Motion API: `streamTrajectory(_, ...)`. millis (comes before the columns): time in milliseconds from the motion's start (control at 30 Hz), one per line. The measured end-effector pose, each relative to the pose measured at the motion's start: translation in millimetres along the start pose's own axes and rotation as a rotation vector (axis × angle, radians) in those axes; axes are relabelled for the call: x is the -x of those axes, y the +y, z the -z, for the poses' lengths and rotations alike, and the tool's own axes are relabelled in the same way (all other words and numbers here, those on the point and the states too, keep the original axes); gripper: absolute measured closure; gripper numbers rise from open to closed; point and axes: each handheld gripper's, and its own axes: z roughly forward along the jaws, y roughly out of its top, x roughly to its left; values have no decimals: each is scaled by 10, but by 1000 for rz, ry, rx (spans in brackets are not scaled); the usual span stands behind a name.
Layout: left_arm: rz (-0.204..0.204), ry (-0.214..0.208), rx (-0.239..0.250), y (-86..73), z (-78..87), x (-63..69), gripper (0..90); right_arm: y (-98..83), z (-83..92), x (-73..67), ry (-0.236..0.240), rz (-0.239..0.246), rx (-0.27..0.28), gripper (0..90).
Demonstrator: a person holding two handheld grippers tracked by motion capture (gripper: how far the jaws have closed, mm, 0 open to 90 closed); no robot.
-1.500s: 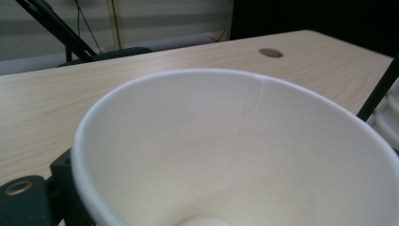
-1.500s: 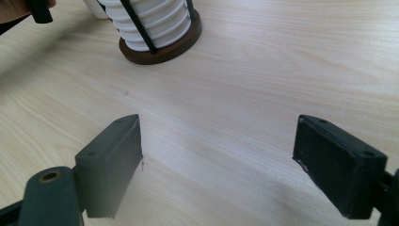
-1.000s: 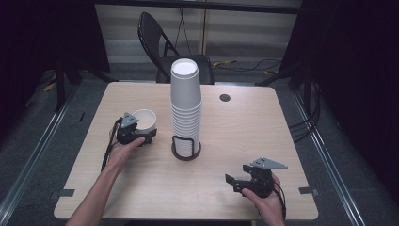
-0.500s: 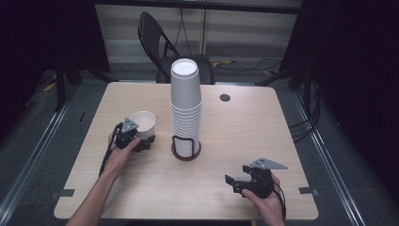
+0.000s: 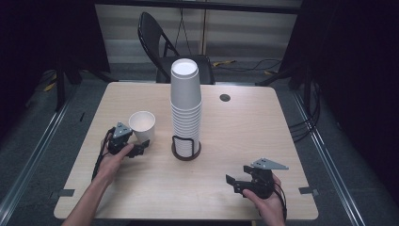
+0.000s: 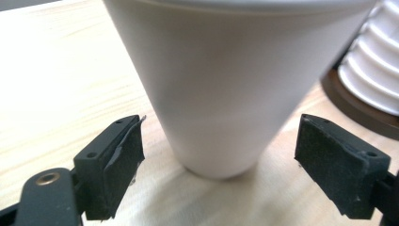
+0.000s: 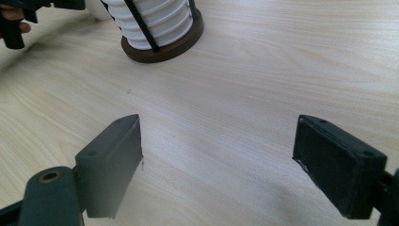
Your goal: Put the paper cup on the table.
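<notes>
Left claw: jaws apart either side of single cup, pads not touching (gaps both sides).
Cup: upright on worktop, just left of my cup stack.
Right claw: jaws apart, idle over bare wood.
Progress: early, I judge; grip, lift and stacking left.

My table is pale wood with rounded corners and a small dark round spot near its far edge. A single white cup stands upright on it at my left, and just to that cup's right, near the middle, a dark round base with a wire holder carries a tall stack of white cups. Grey tape tabs sit at the near corners.
</notes>
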Motion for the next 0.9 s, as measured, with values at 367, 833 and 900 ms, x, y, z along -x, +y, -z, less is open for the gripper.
streamTrajectory(367,20,-72,58,-17,356,188,156,-8,7,23,-12,-5,3,156)
streamTrajectory(833,23,-108,111,-52,762,682,155,-23,25,71,-35,-16,18,163)
streamTrajectory(900,16,-124,118,-77,777,772,155,-23,21,71,-38,-16,20,163)
